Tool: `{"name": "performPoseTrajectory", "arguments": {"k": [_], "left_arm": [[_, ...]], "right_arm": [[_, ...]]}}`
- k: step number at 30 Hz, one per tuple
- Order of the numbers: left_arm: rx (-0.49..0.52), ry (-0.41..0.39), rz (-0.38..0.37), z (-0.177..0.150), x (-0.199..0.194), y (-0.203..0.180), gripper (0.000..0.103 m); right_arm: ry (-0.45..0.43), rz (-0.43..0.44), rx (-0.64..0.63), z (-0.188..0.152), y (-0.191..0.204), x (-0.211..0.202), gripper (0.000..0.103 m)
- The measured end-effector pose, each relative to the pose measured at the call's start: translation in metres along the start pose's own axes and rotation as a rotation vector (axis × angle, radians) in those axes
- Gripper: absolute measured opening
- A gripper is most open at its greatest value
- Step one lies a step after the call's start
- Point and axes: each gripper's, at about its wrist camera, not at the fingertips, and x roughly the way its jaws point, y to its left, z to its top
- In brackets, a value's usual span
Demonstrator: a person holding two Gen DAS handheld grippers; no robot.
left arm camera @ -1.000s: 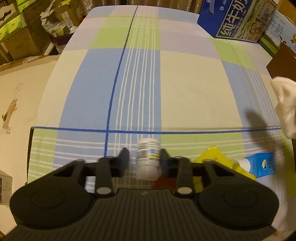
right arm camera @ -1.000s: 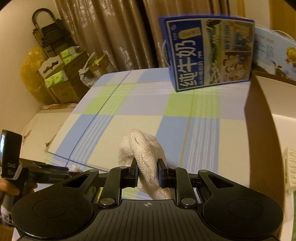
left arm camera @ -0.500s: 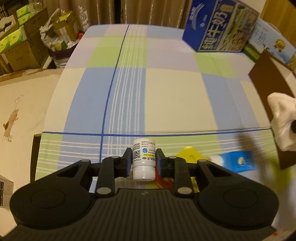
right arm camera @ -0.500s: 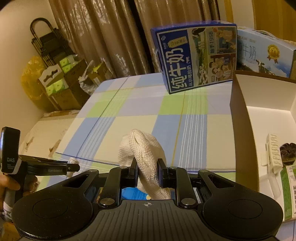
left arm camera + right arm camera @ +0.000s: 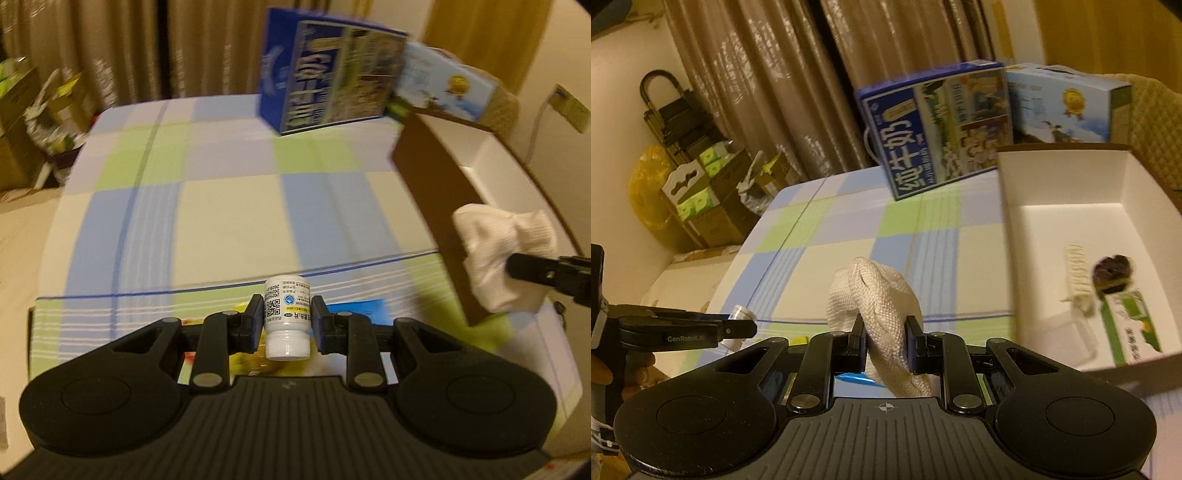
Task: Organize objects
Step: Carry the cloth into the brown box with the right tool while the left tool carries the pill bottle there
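Left gripper (image 5: 287, 320) clamps pill bottle (image 5: 287, 316), right gripper (image 5: 885, 345) pinches white cloth (image 5: 875, 310); smooth bottle w/ thin grip could slip en route to box (image 5: 1067, 218).

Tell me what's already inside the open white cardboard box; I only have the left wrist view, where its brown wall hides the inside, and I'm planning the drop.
Observer: The open white cardboard box holds a small white comb.
Operator: Anything else?
Observer: A dark round object, blurred, beside the comb.
Operator: Is the near corner free?
Observer: No, a green-and-white packet lies there.
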Motion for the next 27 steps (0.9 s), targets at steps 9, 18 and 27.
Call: {"name": "performPoseTrajectory", "arguments": {"k": [9, 18, 27], "left_arm": [[0.087, -0.025, -0.098, 0.013, 0.000, -0.081, 0.022], [0.160, -0.049, -0.155, 0.033, 0.009, -0.154, 0.022], [0.196, -0.061, -0.184, 0.056, 0.030, -0.216, 0.022]], "right_arm": [[-0.047, -0.059, 0.057, -0.005, -0.051, -0.049, 0.017], [-0.082, -0.110, 0.099, 0.001, -0.107, -0.084, 0.017], [-0.092, -0.136, 0.106, 0.015, -0.156, -0.095, 0.017]]}}
